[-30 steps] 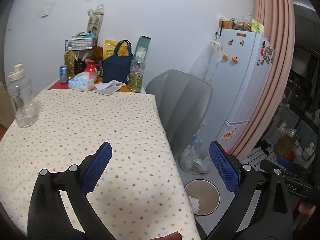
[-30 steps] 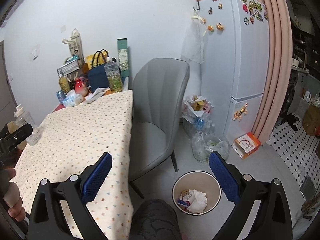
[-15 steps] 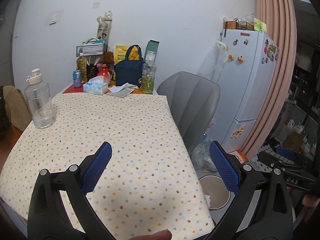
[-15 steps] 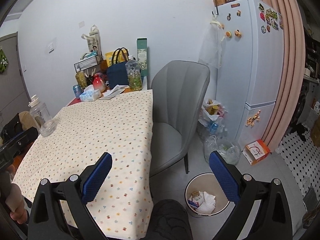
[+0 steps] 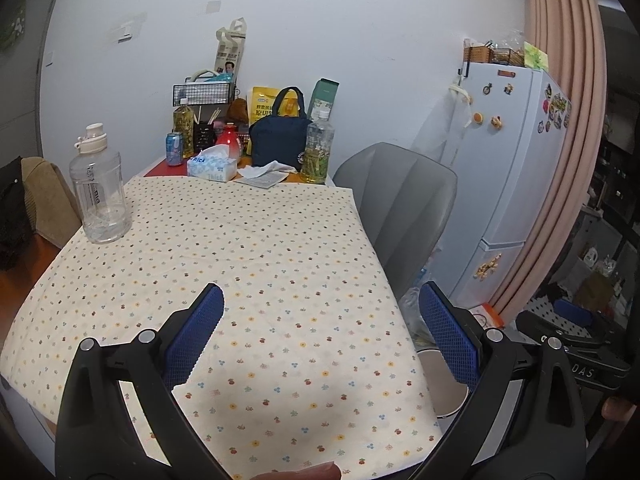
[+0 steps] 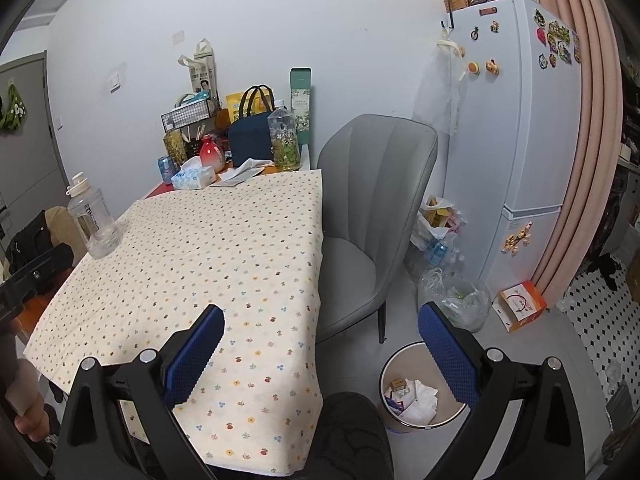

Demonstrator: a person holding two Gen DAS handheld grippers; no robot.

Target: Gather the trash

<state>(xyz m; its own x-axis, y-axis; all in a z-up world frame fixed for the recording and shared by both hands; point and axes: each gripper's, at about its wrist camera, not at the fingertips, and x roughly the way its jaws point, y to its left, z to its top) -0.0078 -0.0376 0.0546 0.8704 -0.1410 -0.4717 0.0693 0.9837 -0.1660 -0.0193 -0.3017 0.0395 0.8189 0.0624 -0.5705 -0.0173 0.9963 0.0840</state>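
Observation:
A round waste bin (image 6: 420,390) stands on the floor right of the table, with crumpled paper and wrappers inside; only its rim (image 5: 444,390) shows in the left wrist view. My left gripper (image 5: 320,334) hangs open over the near part of the spotted tablecloth (image 5: 240,260), holding nothing. My right gripper (image 6: 320,354) is open too, spanning the table's right edge and the bin, and holds nothing. A crumpled white tissue on a paper (image 5: 266,172) lies at the far end of the table.
A clear water bottle (image 5: 98,196) stands at the table's left. Tissue box (image 5: 212,168), can, bottles and a navy bag (image 5: 280,132) crowd the far end. A grey chair (image 6: 368,216), plastic bags (image 6: 452,296), an orange box (image 6: 520,306) and a fridge (image 6: 516,128) are on the right.
Both grippers have risen and drawn back from the bin toward the table. More of the tablecloth is in view and the bin sits lower. Both stay open and empty.

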